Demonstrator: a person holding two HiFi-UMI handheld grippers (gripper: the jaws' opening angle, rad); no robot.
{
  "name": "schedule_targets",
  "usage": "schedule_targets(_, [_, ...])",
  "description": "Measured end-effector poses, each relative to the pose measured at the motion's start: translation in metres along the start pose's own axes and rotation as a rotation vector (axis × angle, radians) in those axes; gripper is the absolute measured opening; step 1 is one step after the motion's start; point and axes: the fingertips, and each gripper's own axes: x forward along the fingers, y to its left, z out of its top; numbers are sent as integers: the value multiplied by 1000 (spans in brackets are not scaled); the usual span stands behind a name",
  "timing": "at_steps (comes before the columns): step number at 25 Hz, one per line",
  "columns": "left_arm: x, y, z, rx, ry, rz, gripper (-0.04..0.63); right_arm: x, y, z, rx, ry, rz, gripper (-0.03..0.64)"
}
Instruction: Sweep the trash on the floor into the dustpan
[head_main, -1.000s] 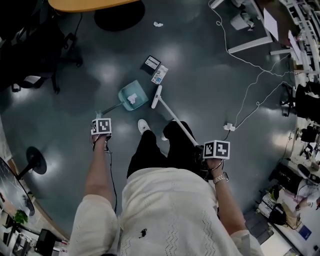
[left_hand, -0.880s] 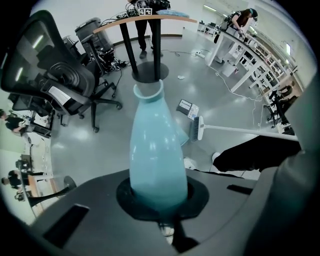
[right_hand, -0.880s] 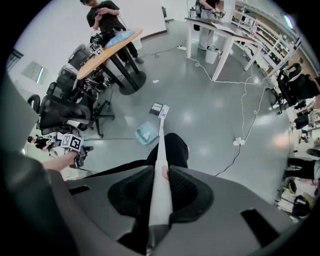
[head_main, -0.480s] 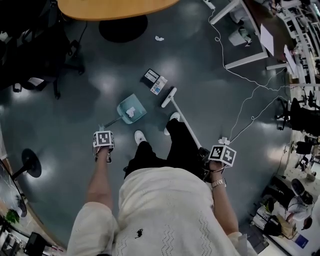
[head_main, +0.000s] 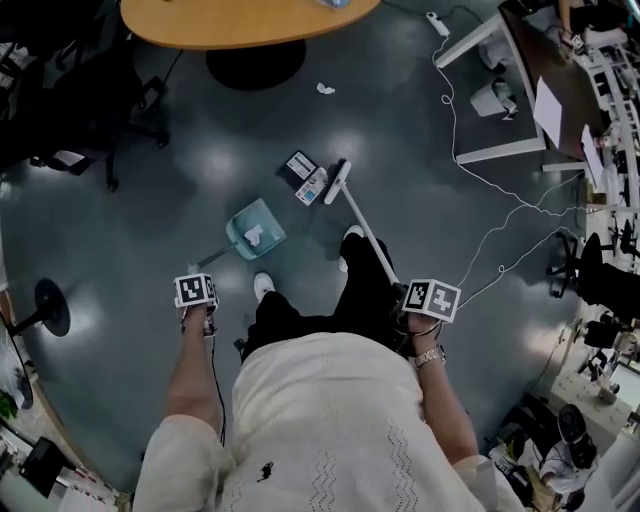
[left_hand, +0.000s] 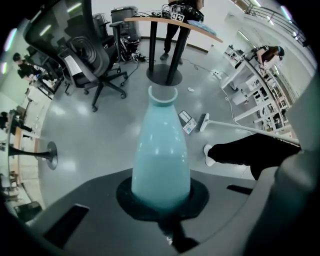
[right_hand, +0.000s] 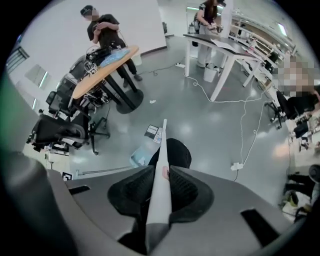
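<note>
A teal dustpan (head_main: 255, 229) lies on the floor with a white paper scrap (head_main: 256, 236) in it. My left gripper (head_main: 197, 296) is shut on its teal handle (left_hand: 160, 150), which fills the left gripper view. My right gripper (head_main: 431, 300) is shut on the white broom pole (right_hand: 161, 170). The broom head (head_main: 337, 180) rests on the floor just right of a black-and-white box (head_main: 299, 166) and a blue-white packet (head_main: 313, 186), beyond the dustpan. A crumpled paper (head_main: 325, 88) lies farther off near the table base.
A round wooden table (head_main: 240, 18) with a dark base (head_main: 255, 62) stands ahead. Office chairs (head_main: 70, 120) are at the left, white desk legs (head_main: 500, 150) and cables (head_main: 480, 180) at the right. The person's white shoes (head_main: 263, 286) stand between the grippers.
The broom head has slid away from beside the dustpan to beside the box and packet. The person has stepped forward, and both grippers moved along.
</note>
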Motion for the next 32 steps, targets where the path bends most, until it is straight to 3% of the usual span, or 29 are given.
schedule_targets(6, [5, -38, -7, -157, -1, 28, 11, 14, -25, 90, -182, 62, -7, 114])
schedule_targets(12, [18, -66, -30, -281, -21, 30, 11, 14, -57, 143, -179, 92, -11, 112])
schedule_targets(14, [20, -75, -35, -317, -30, 32, 11, 14, -57, 155, -267, 102, -37, 112])
schedule_targets(16, [21, -85, -38, -340, -35, 34, 11, 17, -47, 161, -432, 119, -77, 112])
schedule_targets(19, [21, -96, -41, -348, -38, 45, 11, 16, -20, 153, -792, 136, -166, 114])
schedule_targets(21, [20, -97, -44, -346, -41, 48, 11, 19, -4, 140, -952, 128, -195, 114])
schedule_targets(25, [19, -96, -45, -320, -39, 45, 11, 26, 14, 116, -948, 116, -129, 114])
schedule_targets(29, [19, -89, -45, -307, -45, 45, 11, 31, 31, 75, -1080, 130, -80, 114])
schedule_targets(32, [16, -85, -40, -286, -56, 32, 11, 28, 43, 48, -1102, 137, -68, 114])
